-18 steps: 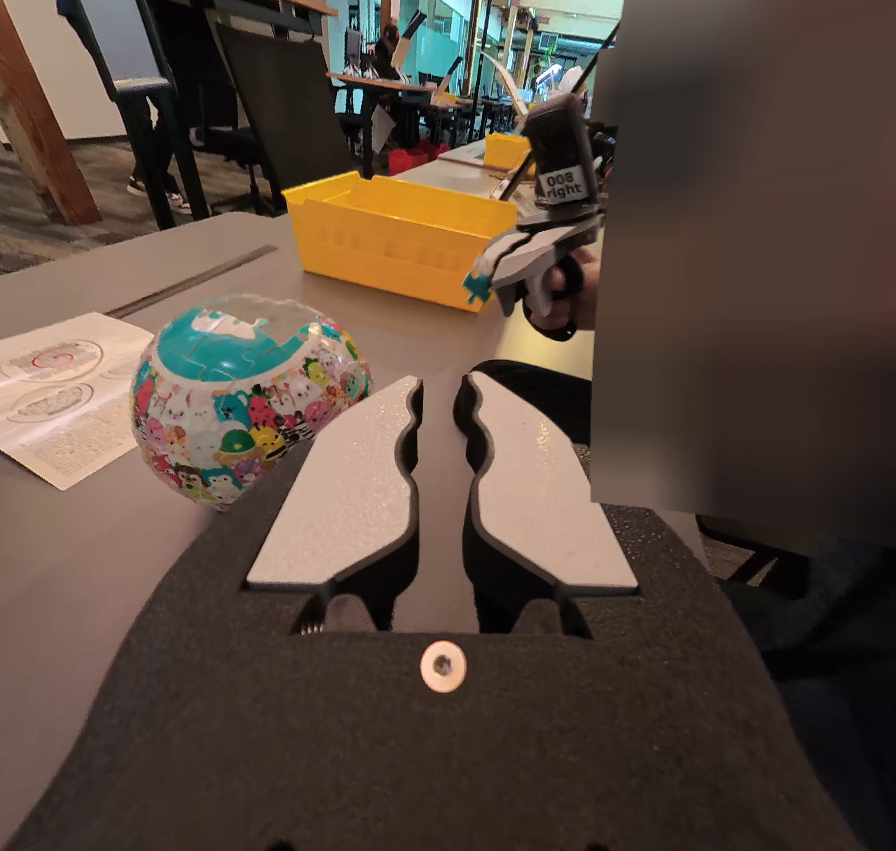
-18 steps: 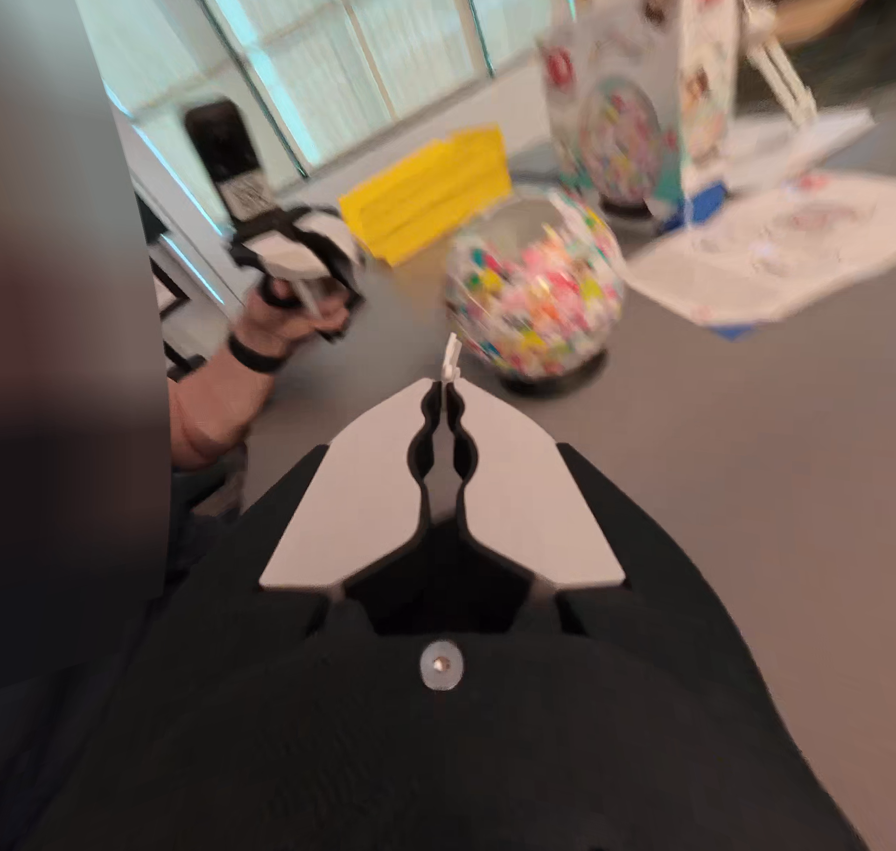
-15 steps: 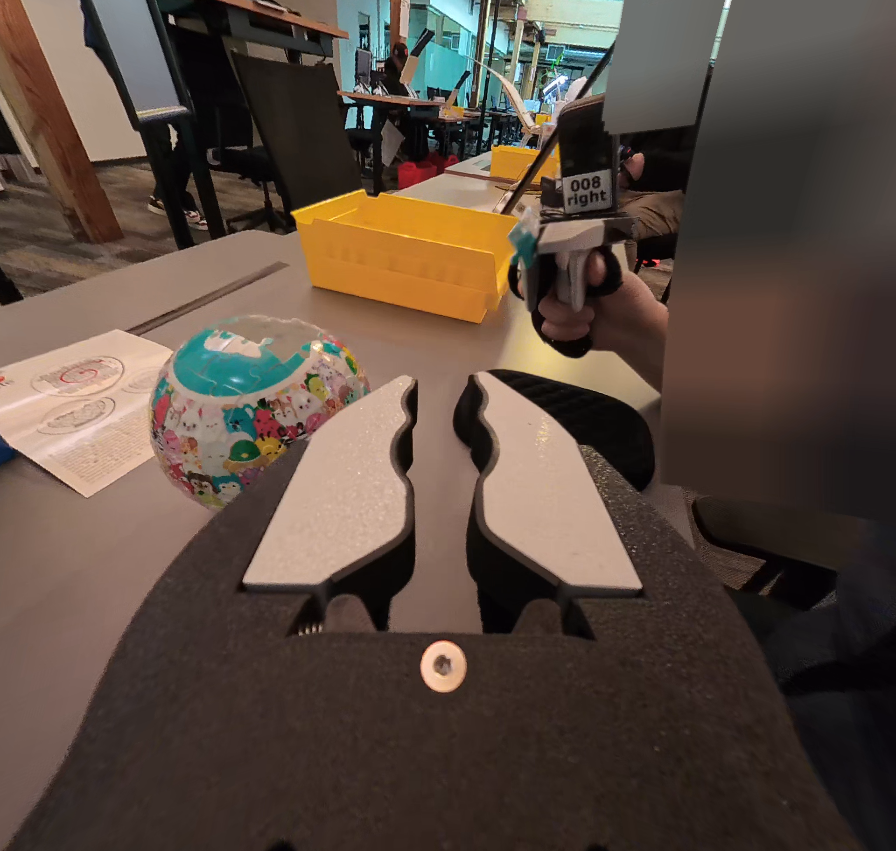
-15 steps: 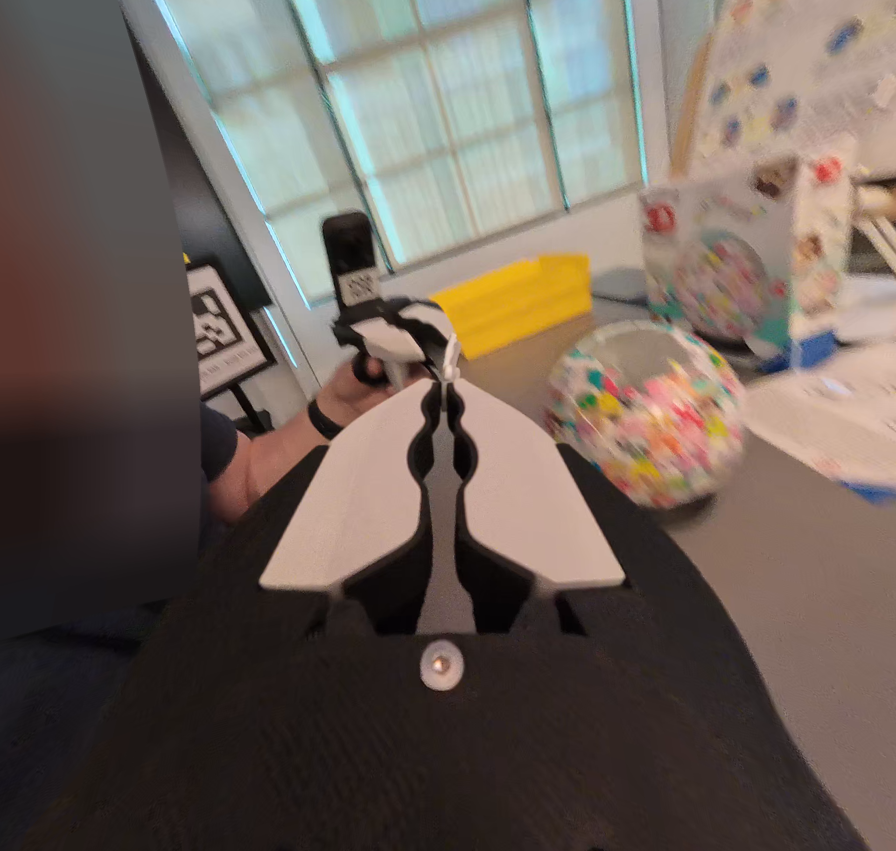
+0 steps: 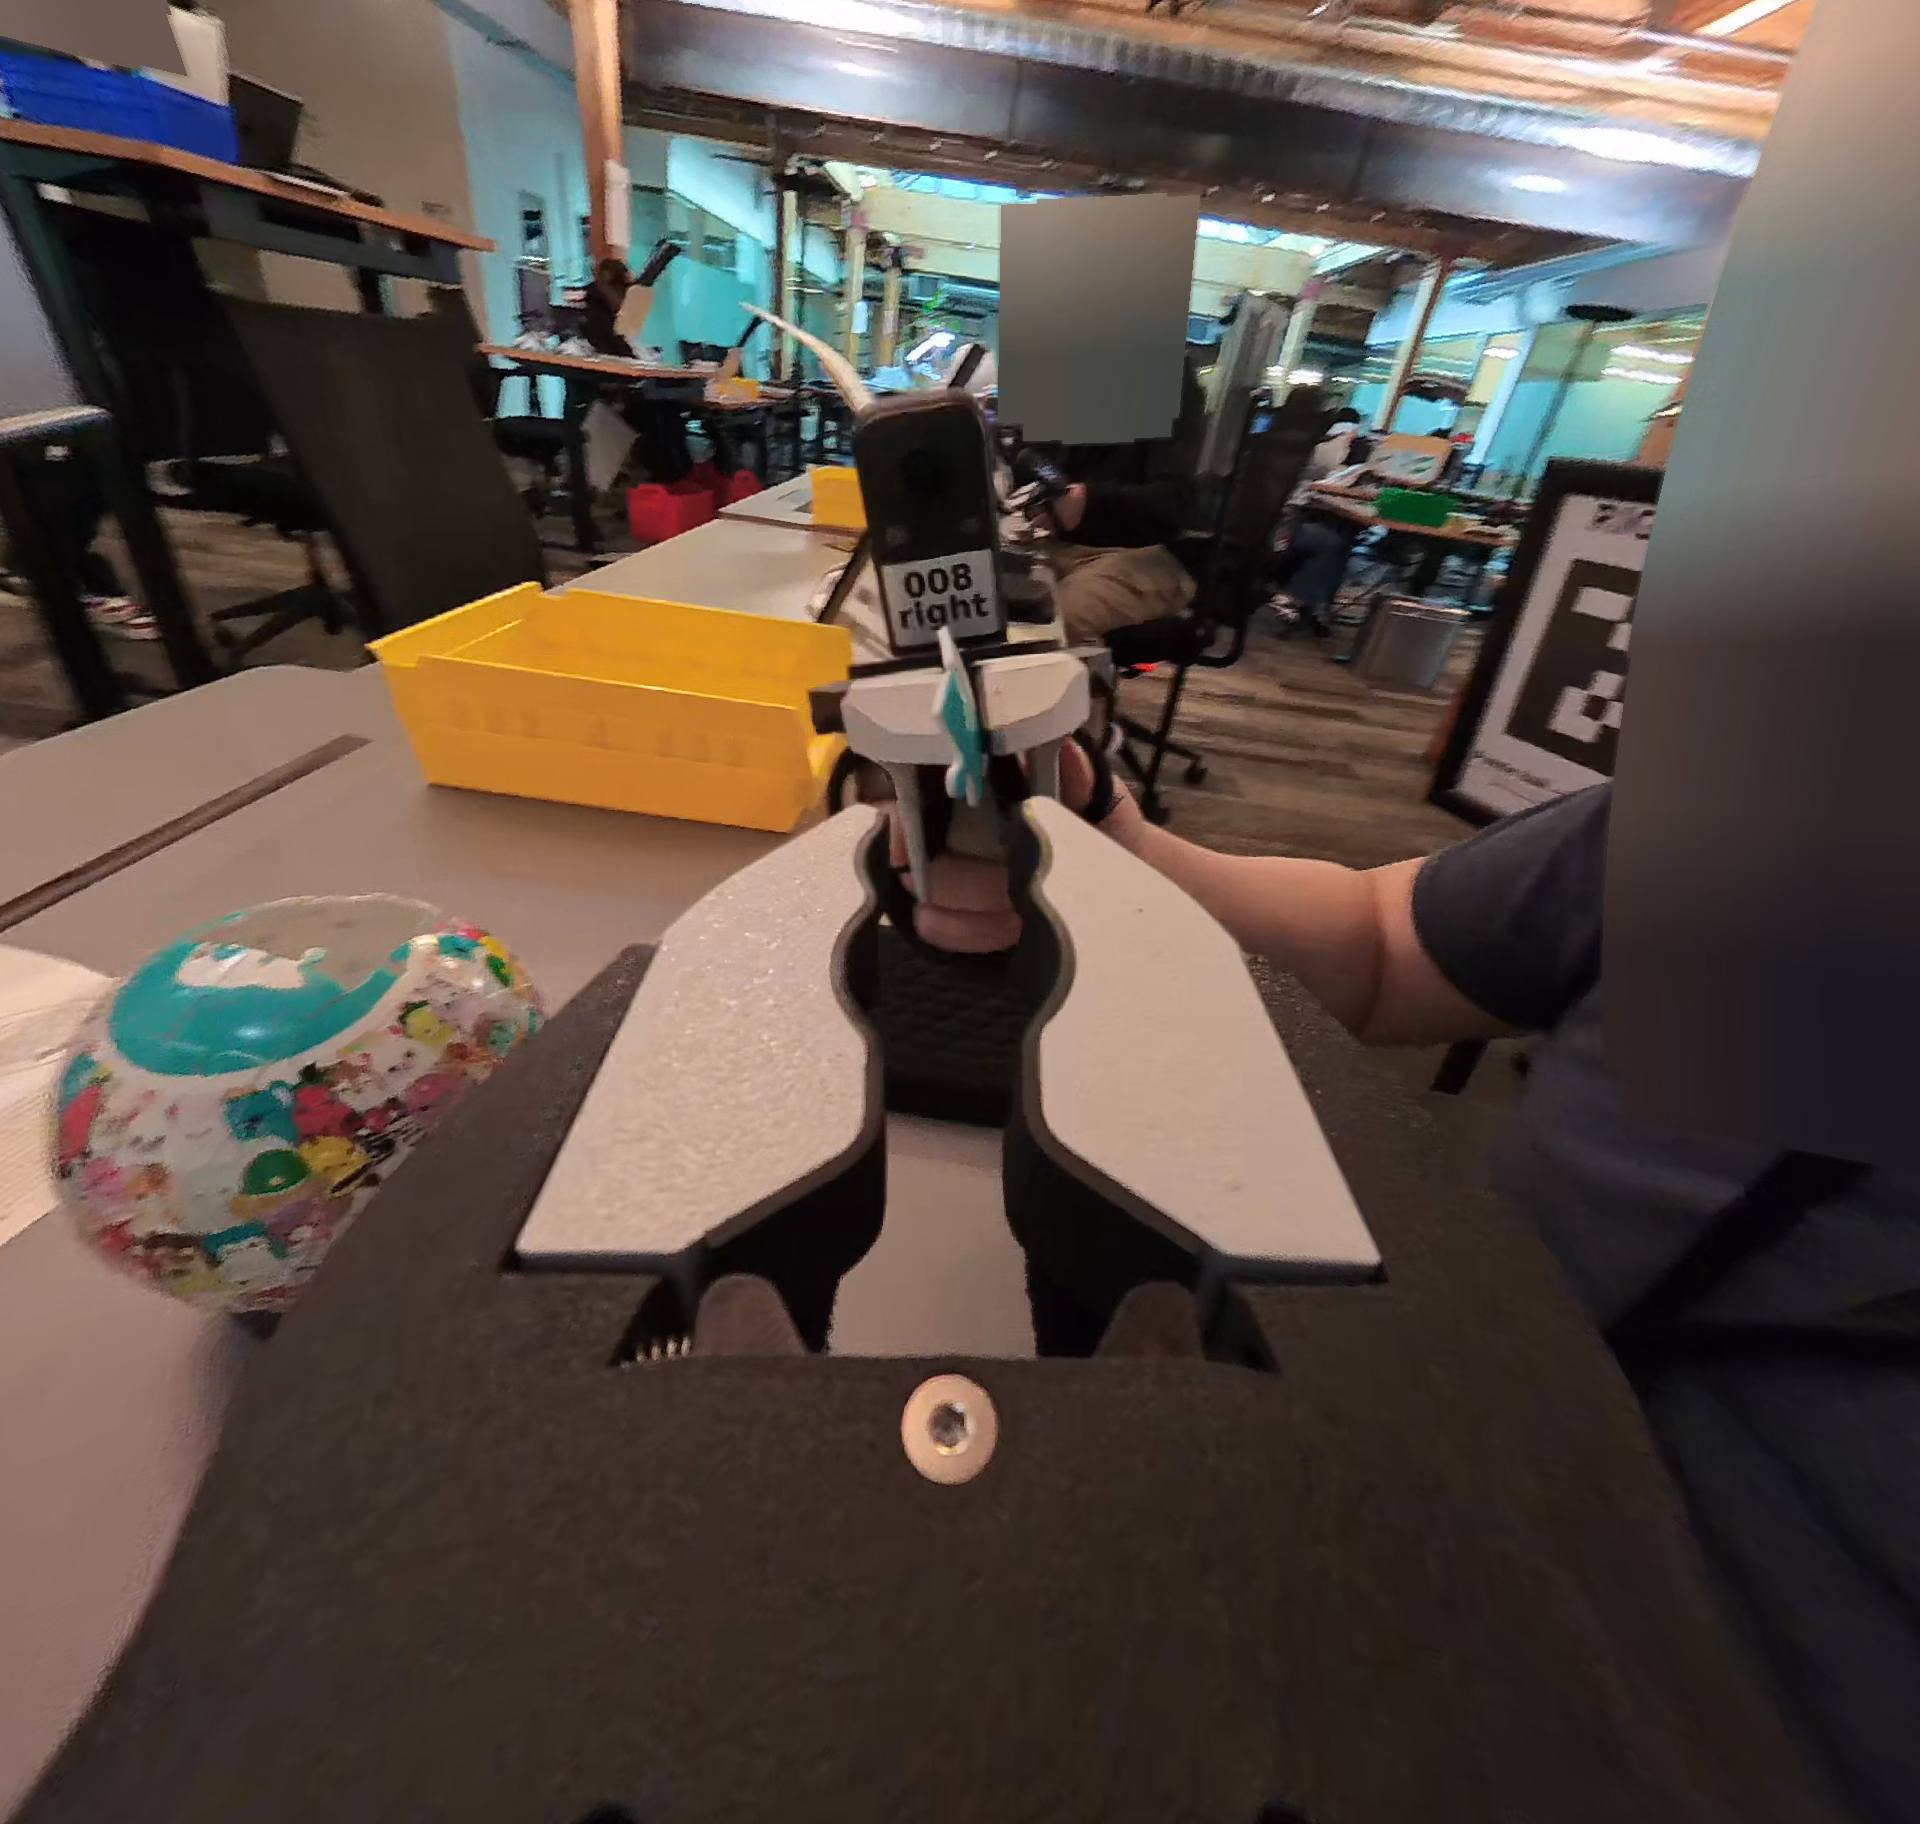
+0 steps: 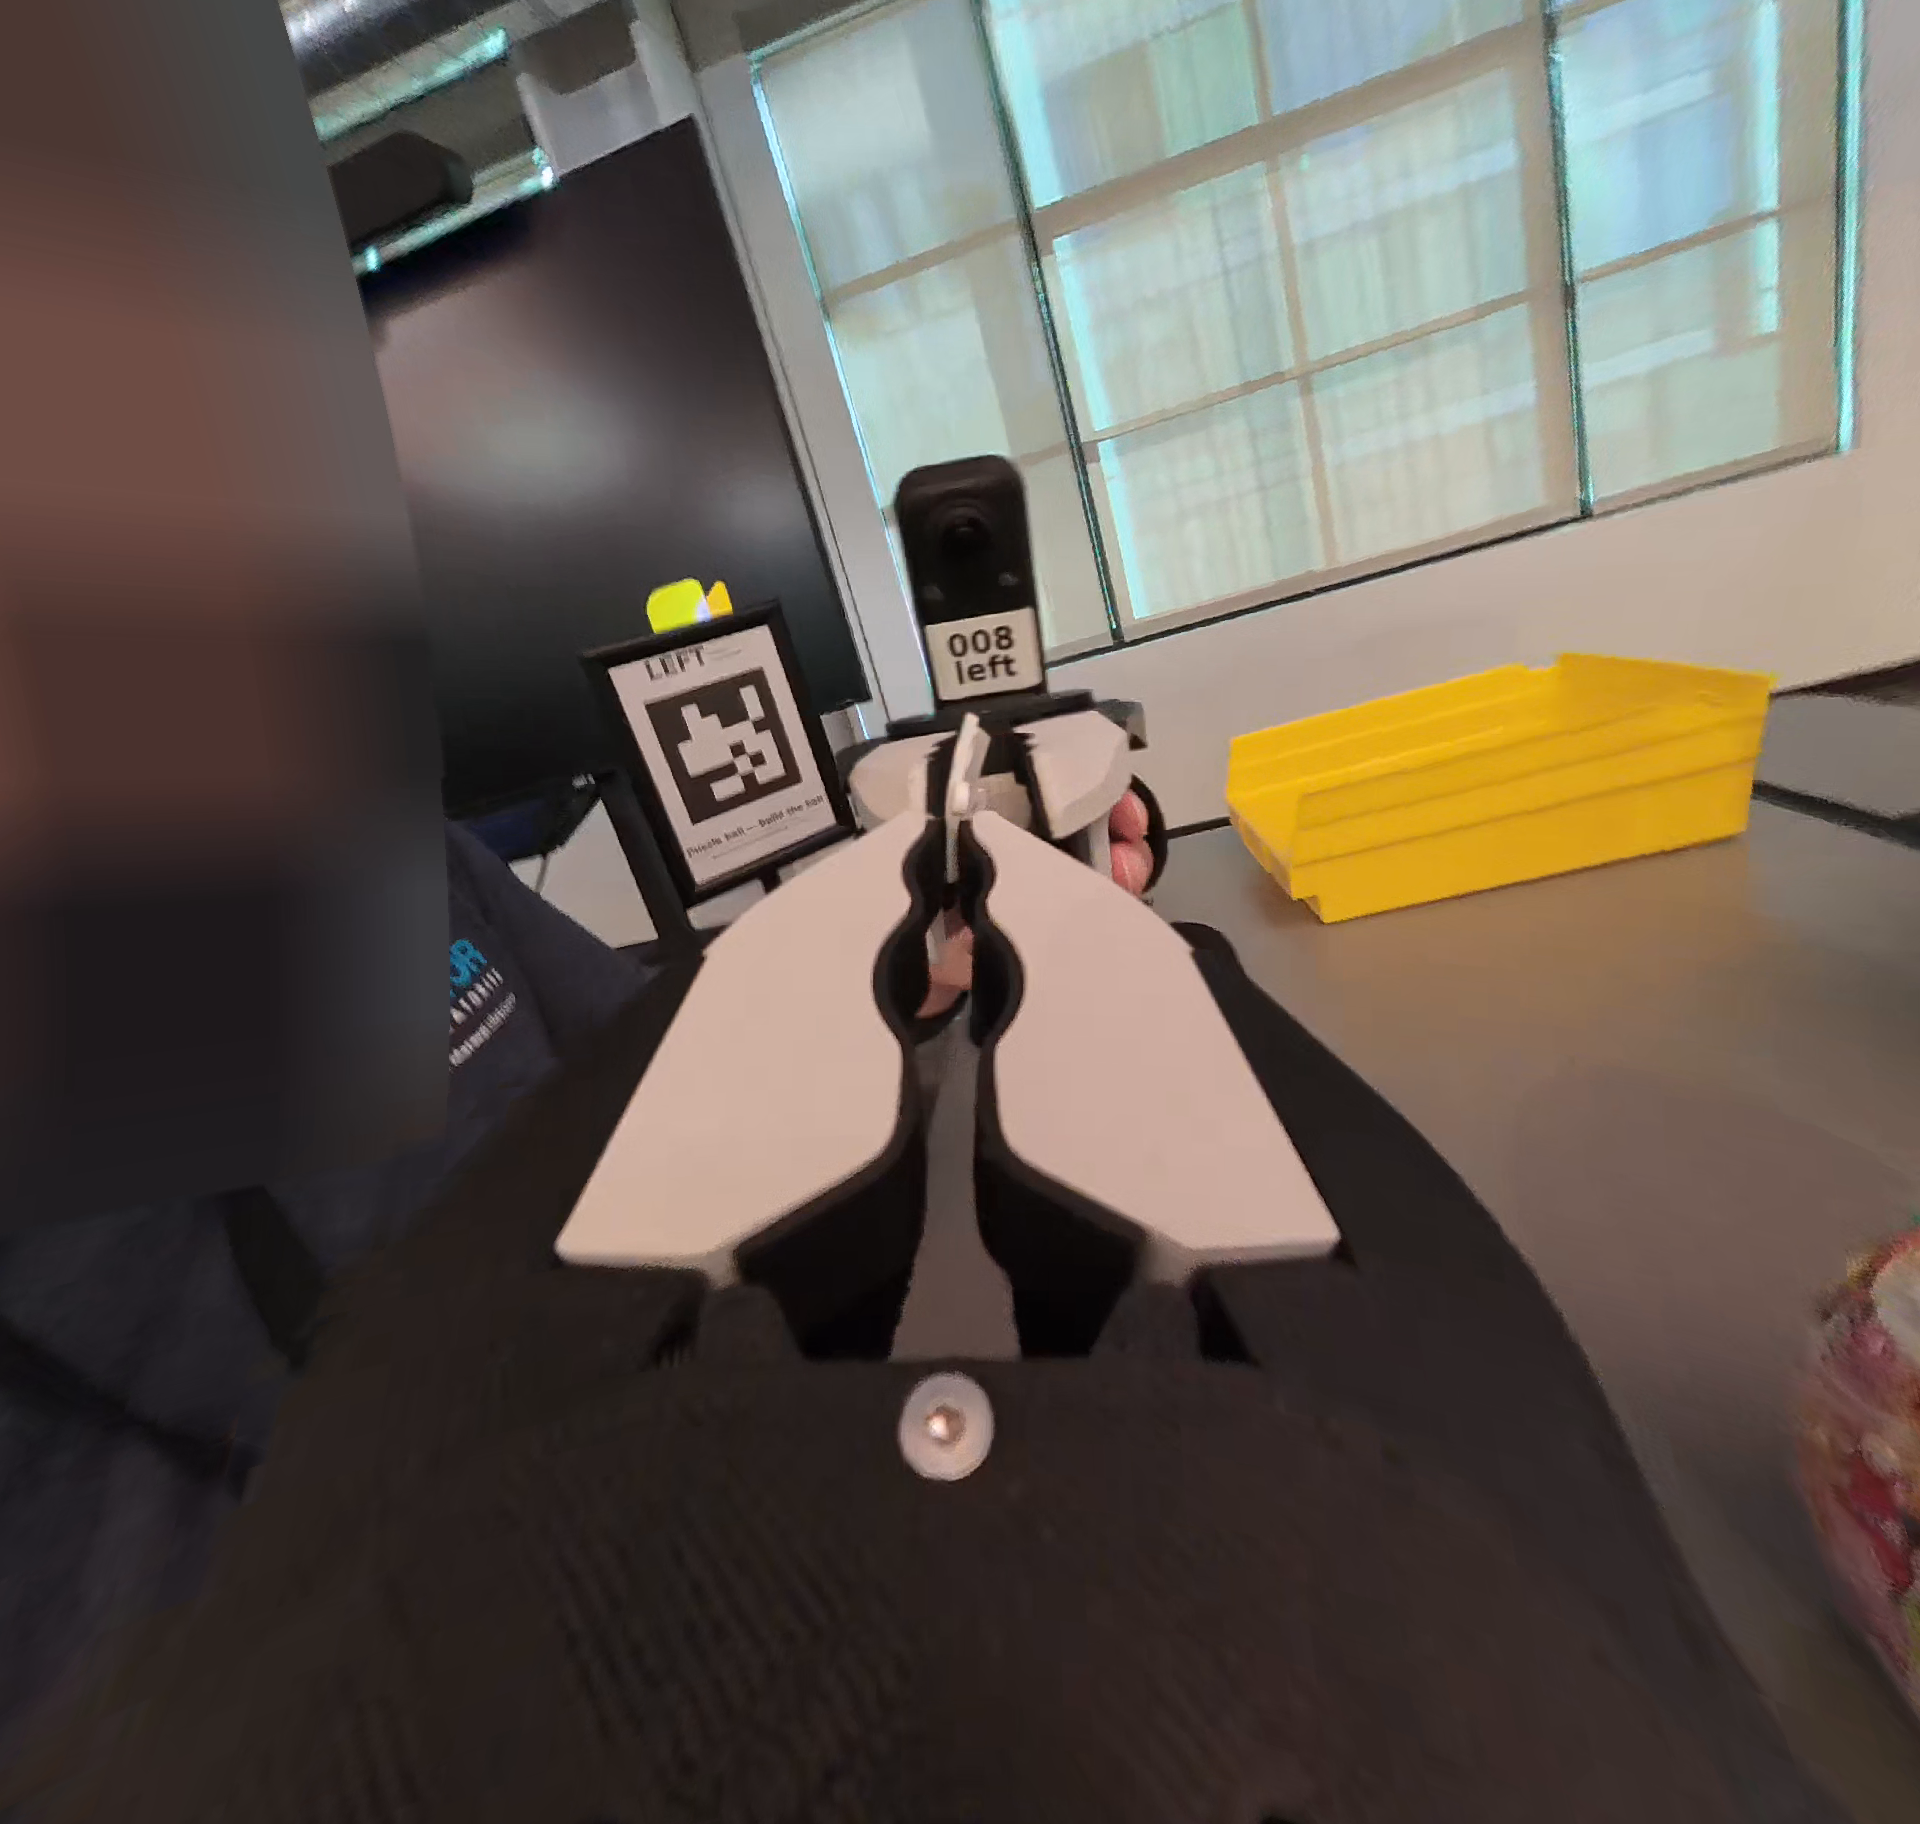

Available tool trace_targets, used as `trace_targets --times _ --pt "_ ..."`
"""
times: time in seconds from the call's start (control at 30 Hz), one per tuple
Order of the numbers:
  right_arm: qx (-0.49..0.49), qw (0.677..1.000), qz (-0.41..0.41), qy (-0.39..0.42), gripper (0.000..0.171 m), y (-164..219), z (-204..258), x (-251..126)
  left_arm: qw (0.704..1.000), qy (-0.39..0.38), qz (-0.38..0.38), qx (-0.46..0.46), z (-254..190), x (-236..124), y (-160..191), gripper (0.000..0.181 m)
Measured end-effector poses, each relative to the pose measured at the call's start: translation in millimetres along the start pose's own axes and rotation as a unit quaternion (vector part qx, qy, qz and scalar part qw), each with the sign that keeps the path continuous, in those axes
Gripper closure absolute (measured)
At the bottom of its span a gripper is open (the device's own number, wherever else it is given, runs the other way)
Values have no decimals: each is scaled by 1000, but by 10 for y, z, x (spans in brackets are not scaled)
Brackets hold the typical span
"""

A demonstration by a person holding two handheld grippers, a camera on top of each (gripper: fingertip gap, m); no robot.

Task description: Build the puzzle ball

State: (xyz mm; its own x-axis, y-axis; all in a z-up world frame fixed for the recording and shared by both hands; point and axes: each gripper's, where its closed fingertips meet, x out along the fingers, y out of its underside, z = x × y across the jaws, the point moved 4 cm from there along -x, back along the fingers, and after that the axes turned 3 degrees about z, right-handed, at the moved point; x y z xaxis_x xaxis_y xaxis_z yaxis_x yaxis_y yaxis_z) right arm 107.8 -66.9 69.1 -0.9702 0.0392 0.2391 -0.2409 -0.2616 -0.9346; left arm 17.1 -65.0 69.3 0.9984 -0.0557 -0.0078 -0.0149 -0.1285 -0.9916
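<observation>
The two grippers face each other above the grey table (image 5: 312, 839). The right gripper (image 6: 951, 844) has its fingers squeezed tight on a thin puzzle piece (image 6: 961, 777), held up on its edge. The left gripper (image 5: 945, 839) has its fingers apart and holds nothing. The puzzle ball (image 5: 281, 1088) sits on the table, near and to the left, with a hole on top. A yellow bin (image 5: 623, 714) sits farther back.
</observation>
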Motion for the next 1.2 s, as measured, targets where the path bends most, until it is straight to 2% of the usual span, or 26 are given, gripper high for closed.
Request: trace_targets --times 0.13,0.2,0.4,0.57,0.63,0.93,1.07,1.2 --pt "-128 990 43 -41 169 22 146 109 996 77 7 38 -141 -103 31 159" --pt "-230 969 66 -55 169 23 219 150 993 84 15 80 -184 -162 33 159" --pt "-493 854 154 -67 168 64 405 345 967 38 28 251 -337 -339 -5 159" --pt "-600 773 193 -72 168 69 485 435 948 -8 16 318 -479 -389 -27 157" --pt "-621 753 204 -77 168 86 503 445 943 -17 12 333 -493 -384 -12 157" --pt "-612 759 214 -62 168 120 391 374 944 -7 -1 331 -468 -334 -13 161" --pt "-587 759 275 -56 168 239 263 329 941 -2 41 336 -461 -201 42 162" --pt "-583 760 283 -58 168 246 224 290 937 -18 82 340 -329 -94 162 162"
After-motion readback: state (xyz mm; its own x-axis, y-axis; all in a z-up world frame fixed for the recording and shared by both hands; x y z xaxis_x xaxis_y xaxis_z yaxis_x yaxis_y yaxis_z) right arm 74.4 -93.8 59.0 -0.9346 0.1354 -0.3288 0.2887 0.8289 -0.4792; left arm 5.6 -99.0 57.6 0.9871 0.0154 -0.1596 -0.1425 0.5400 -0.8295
